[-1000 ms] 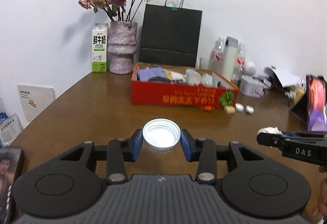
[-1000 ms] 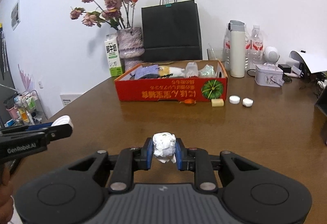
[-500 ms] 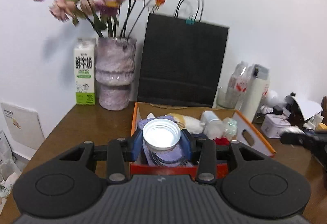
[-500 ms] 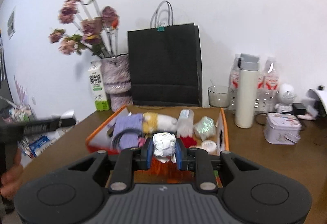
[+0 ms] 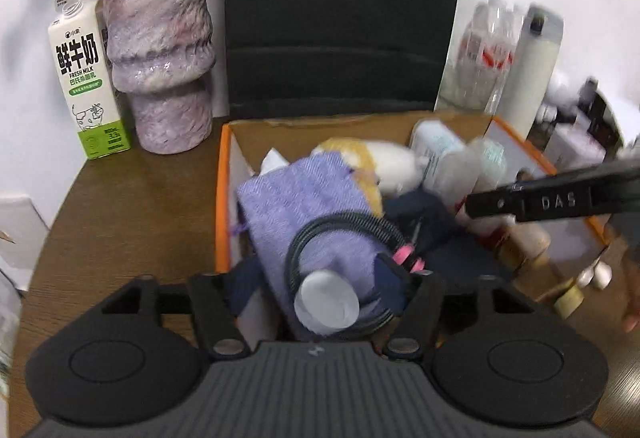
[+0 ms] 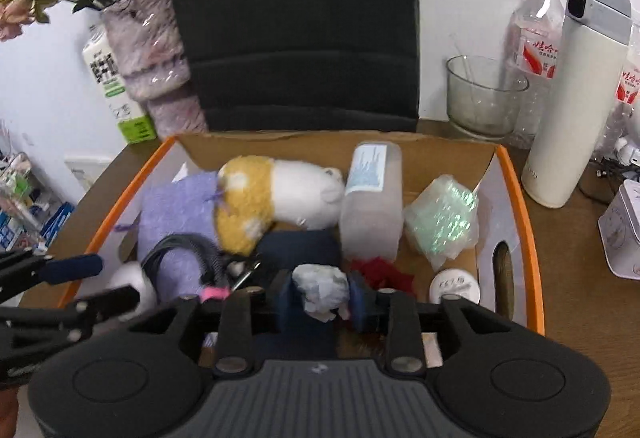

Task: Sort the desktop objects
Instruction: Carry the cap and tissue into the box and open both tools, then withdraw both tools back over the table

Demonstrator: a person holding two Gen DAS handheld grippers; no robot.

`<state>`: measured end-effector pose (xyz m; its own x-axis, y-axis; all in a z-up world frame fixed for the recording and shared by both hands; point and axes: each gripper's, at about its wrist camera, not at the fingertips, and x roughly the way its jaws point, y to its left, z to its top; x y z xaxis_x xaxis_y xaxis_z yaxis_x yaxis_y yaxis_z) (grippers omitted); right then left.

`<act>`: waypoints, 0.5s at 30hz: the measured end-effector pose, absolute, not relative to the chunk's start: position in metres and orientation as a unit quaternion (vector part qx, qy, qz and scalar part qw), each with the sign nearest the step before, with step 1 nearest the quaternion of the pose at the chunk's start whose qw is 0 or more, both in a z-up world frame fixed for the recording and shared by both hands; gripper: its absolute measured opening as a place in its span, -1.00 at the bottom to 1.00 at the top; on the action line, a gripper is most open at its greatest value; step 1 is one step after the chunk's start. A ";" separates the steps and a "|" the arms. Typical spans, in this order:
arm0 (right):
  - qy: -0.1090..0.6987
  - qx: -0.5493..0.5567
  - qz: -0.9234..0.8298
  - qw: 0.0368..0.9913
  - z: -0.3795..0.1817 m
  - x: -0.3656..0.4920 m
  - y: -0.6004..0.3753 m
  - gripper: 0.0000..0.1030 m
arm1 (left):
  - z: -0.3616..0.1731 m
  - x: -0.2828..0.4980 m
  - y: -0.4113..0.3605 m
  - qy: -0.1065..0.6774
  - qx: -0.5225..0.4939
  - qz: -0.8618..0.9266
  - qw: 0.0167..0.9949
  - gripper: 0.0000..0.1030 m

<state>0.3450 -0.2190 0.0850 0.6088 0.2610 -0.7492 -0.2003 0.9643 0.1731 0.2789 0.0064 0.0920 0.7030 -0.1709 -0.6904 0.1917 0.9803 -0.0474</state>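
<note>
Over the near edge of the orange cardboard box (image 6: 532, 238) we hold both tongs, because this box is where the loose desk things go. Our left gripper (image 5: 326, 294) has its jaws spread wide, and the white jar lid (image 5: 327, 303) sits between them, tipped on its side over the purple cloth (image 5: 304, 206). The blue pads do not touch the lid, so we think we are letting it go here. It looks like it is dropping, but the picture is blurry, so we cannot tell if it has landed yet. A black coiled cable (image 5: 340, 230) curls around that spot, so the lid may lean on it. Our right gripper (image 6: 322, 296) is squeezed shut on a crumpled white paper ball (image 6: 320, 288). We hold it tight so the light paper does not fall out before it is over the box. Under it is a dark blue thing and something red (image 6: 384, 272), so there is a soft place to drop it. Farther back lie a yellow and white plush toy (image 6: 276, 198), a clear plastic bottle (image 6: 372, 206) on its side and a shiny green packet (image 6: 442, 222). A small white tub (image 6: 454, 286) sits in the near right corner of the box. The box is quite full, so we should drop the paper low.
</note>
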 end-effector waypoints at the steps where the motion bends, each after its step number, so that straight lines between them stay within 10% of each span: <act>1: 0.419 0.041 0.127 0.898 0.088 0.343 -0.223 -0.18 | 0.094 0.278 0.007 0.372 0.004 -0.096 0.923 0.38; 15: 0.342 0.000 0.130 0.931 0.136 0.207 -0.237 0.24 | 0.143 0.154 -0.032 0.291 0.011 -0.071 0.954 1.00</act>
